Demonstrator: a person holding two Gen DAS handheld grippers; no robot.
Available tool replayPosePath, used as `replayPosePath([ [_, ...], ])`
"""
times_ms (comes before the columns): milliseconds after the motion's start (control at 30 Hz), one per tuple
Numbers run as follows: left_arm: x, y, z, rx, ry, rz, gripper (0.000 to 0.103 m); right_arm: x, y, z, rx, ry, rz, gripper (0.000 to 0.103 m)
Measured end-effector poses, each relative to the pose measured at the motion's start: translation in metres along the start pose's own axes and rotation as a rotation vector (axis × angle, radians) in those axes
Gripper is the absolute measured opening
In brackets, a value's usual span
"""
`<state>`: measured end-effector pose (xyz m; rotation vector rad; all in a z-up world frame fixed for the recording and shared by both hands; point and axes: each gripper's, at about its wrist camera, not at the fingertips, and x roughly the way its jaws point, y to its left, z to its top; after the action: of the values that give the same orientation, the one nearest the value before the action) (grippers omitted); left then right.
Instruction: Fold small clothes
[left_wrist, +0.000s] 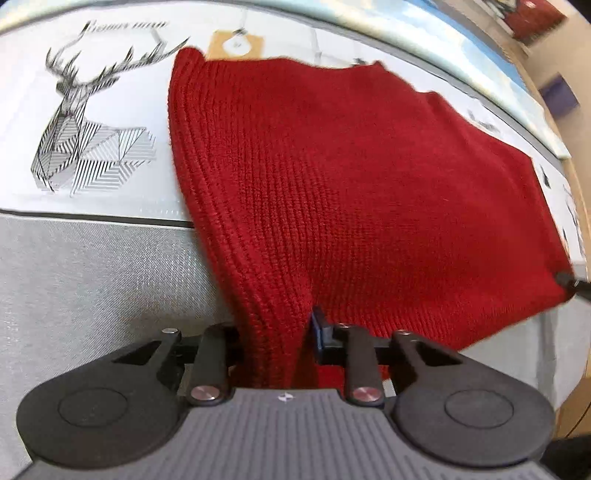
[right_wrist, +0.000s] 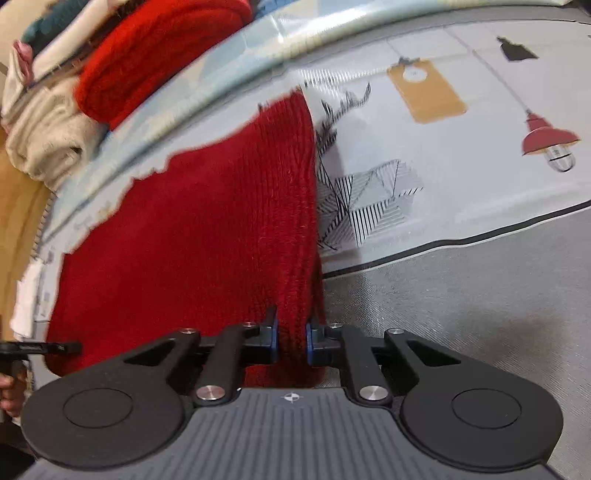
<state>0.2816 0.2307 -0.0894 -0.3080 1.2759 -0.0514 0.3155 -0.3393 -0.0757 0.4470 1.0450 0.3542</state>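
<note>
A red knit garment (left_wrist: 351, 184) lies spread over a printed cloth and hangs down toward both cameras. My left gripper (left_wrist: 277, 343) is shut on a bunched corner of it; the fabric covers the left finger, and the blue pad of the right finger (left_wrist: 318, 328) presses its side. In the right wrist view the red knit garment (right_wrist: 203, 240) fills the left half. My right gripper (right_wrist: 291, 336) is shut on its ribbed edge, with both blue pads against the knit. The right gripper's tip (left_wrist: 570, 282) shows at the garment's far corner. The left gripper (right_wrist: 40, 347) shows at the left edge.
The printed cloth with a deer drawing (left_wrist: 85, 129) lies over a grey woven mat (left_wrist: 92, 277). A pile of folded clothes (right_wrist: 92, 74), red and cream, sits at the back left in the right wrist view. A wooden surface (right_wrist: 18, 206) borders the cloth. A hand (right_wrist: 9, 391) holds the left gripper.
</note>
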Motion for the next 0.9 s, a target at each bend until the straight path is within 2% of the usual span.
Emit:
replayPosePath([
  [167,-0.014,-0.019,-0.033,0.120,0.066,0.003,0.028,-0.054,0.007,-0.024,-0.067,-0.014,-0.009,0.013],
  [267,-0.015,-0.030,-0.058,0.181,0.125,0.006,0.028,-0.071,-0.002,-0.054,-0.062,0.031,-0.036,0.013],
  [367,-0.015,-0.034,-0.076,0.201,0.165,0.043,0.035,-0.073,-0.009,-0.083,-0.085,0.101,-0.101,0.014],
  [467,-0.028,-0.032,-0.080,0.194,0.120,0.073,0.040,-0.076,-0.017,-0.095,-0.096,0.104,-0.168,0.015],
  [567,-0.049,-0.035,-0.084,0.187,0.033,0.081,0.039,-0.096,-0.017,-0.100,-0.107,0.011,-0.206,0.018],
  [700,-0.064,-0.048,-0.097,0.250,-0.031,0.068,0.038,-0.110,-0.007,-0.103,-0.142,-0.077,-0.129,0.019],
  [800,-0.060,-0.056,-0.107,0.308,0.002,0.083,0.034,-0.105,0.007,-0.105,-0.232,-0.079,-0.110,0.019],
  [833,-0.053,-0.059,-0.107,0.334,0.032,0.114,0.030,-0.100,0.010,-0.104,-0.258,-0.066,-0.111,0.019],
  [900,-0.029,-0.065,-0.108,0.395,0.104,0.201,0.028,-0.088,0.015,-0.105,-0.299,-0.018,-0.142,0.018],
])
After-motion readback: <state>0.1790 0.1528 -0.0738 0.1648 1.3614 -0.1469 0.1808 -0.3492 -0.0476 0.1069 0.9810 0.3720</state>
